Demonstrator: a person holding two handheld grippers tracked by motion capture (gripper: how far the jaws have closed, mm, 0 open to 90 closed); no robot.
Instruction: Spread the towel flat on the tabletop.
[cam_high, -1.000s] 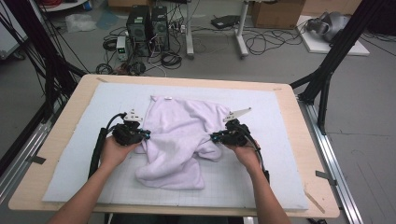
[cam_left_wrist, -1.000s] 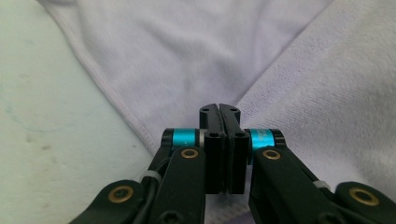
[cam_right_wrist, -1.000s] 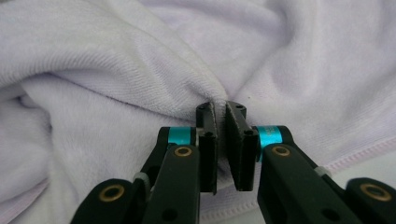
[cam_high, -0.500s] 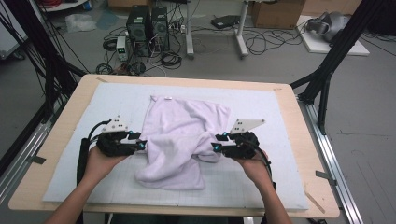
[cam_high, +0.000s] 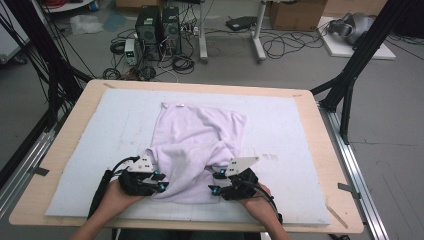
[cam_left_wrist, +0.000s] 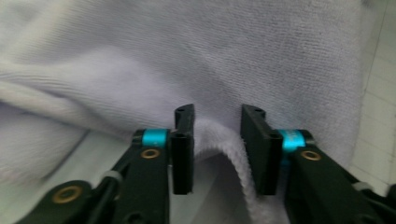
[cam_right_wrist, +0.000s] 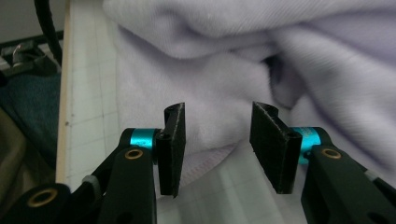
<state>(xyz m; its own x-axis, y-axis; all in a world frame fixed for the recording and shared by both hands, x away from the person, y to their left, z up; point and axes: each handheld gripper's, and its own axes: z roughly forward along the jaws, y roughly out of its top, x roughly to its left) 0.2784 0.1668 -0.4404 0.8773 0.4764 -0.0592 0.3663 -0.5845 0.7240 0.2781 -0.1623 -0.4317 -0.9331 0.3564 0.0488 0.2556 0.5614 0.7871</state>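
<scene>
The tabletop (cam_high: 320, 150) carries a pale lilac garment (cam_high: 197, 145), rumpled, lying from the middle toward the near edge. At its near left corner the left tool (cam_high: 162, 181), jaws just narrowing, straddles a fold of hem without pinching it. At its near right corner the right tool (cam_high: 212, 182), jaws just widening, is released.

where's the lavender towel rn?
High view: the lavender towel lies crumpled mid-mat on the white table mat, its near edge between the left gripper and right gripper.
</scene>
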